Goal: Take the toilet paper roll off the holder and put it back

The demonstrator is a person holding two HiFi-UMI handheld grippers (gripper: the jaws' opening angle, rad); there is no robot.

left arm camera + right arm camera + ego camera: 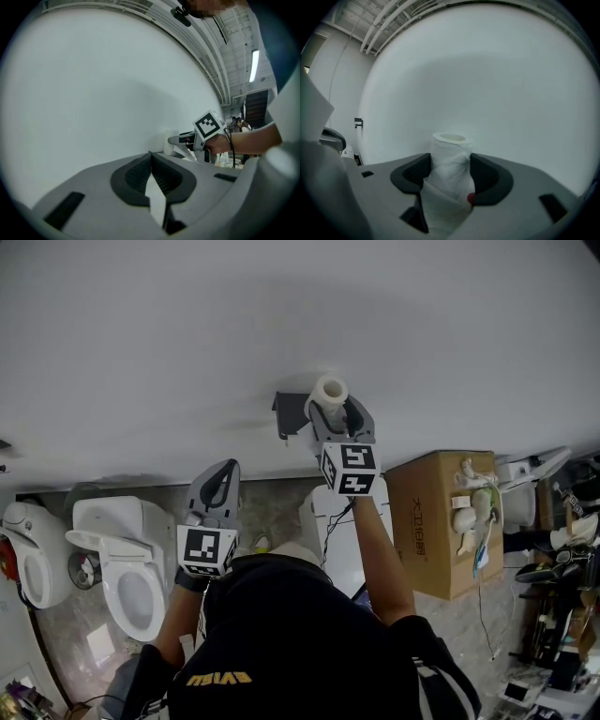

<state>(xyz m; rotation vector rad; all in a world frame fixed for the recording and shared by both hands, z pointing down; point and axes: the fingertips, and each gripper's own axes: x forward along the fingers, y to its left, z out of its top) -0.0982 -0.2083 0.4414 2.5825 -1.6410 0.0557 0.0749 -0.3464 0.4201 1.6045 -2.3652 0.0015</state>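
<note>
A white toilet paper roll (330, 390) stands between the jaws of my right gripper (336, 418), just right of the dark wall holder (289, 414). In the right gripper view the roll (451, 145) is pinched in at its middle by both dark pads (487, 176), its open core end pointing at the white wall. My left gripper (217, 486) hangs lower and to the left, away from the holder, its jaws touching at the tips (151, 157) with nothing between them. The left gripper view shows the roll (169, 143) sideways in the right gripper.
A white toilet (127, 563) stands below the left gripper, with another fixture (28, 549) at the far left. A cardboard box (441, 521) with objects on top sits to the right of my right arm. Cluttered items (553, 559) fill the right edge.
</note>
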